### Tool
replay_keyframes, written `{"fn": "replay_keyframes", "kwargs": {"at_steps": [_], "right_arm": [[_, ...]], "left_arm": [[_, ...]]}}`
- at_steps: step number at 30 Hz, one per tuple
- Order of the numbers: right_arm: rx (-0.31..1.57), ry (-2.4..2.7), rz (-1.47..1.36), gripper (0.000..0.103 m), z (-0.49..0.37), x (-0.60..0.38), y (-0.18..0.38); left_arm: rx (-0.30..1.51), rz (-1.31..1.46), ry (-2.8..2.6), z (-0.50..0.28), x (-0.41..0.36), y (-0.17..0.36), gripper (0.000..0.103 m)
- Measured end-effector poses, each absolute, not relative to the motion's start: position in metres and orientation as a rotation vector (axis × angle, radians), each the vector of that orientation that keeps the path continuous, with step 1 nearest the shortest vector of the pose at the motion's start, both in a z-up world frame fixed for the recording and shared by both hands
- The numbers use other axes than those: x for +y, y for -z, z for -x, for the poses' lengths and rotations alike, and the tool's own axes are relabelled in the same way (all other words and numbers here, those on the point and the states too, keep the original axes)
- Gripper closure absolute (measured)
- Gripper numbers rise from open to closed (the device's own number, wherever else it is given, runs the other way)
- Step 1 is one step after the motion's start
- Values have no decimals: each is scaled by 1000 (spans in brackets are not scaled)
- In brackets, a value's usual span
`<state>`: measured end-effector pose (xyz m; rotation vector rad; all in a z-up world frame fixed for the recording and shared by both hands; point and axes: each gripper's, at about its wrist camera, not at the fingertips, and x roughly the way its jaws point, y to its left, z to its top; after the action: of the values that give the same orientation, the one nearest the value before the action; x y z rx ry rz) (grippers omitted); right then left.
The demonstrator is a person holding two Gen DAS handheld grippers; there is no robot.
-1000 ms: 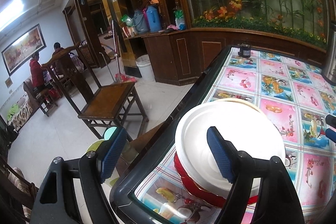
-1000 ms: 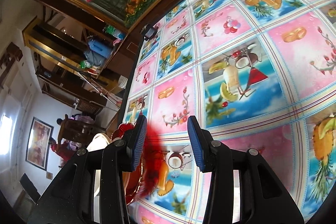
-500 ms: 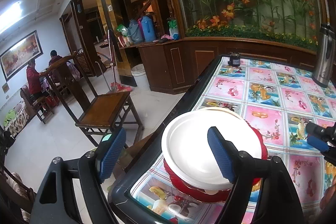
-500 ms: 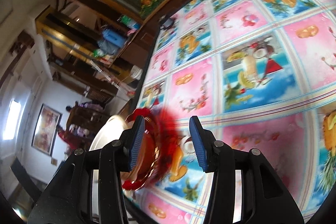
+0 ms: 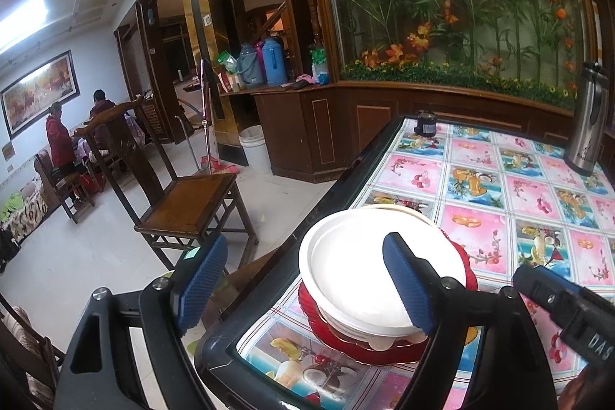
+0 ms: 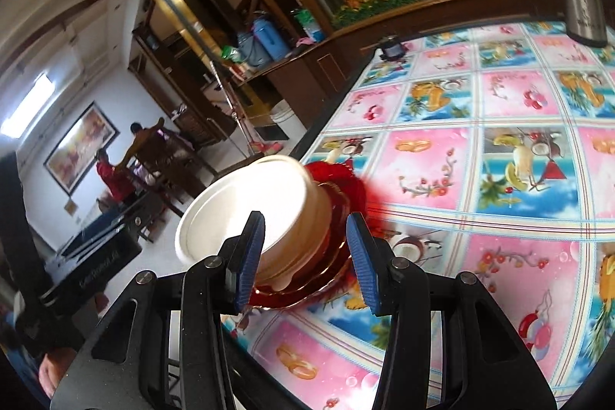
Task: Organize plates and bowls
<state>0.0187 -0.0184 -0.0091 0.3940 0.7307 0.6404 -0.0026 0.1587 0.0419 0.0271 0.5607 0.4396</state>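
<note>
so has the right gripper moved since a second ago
Yes. In the right wrist view the right gripper has swung toward the table's near corner: the white bowl on the red plate now sits between its open fingers, formerly at frame edge.

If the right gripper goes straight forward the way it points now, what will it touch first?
Most likely the stack: the right gripper, jaws open, points at the white bowl sitting on the red plate. The bowl's side wall lies between the jaws; depth is hard to judge, so the plate rim may come first.
</note>
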Motion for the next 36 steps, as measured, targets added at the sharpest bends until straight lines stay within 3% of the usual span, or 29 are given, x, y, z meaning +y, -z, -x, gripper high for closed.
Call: {"fn": "replay_keyframes", "kwargs": {"at_steps": [10,14,36], "right_arm": [[714,-676,-350,58,-8,2,4],[713,-683,-337,58,-7,8,2],[720,-696,-317,58,-6,22,4]], "left_arm": [[551,-4,-399,9,164,-38,13],[549,21,-385,12,169,-36,0],[484,82,-337,20,174,-39,0]]}}
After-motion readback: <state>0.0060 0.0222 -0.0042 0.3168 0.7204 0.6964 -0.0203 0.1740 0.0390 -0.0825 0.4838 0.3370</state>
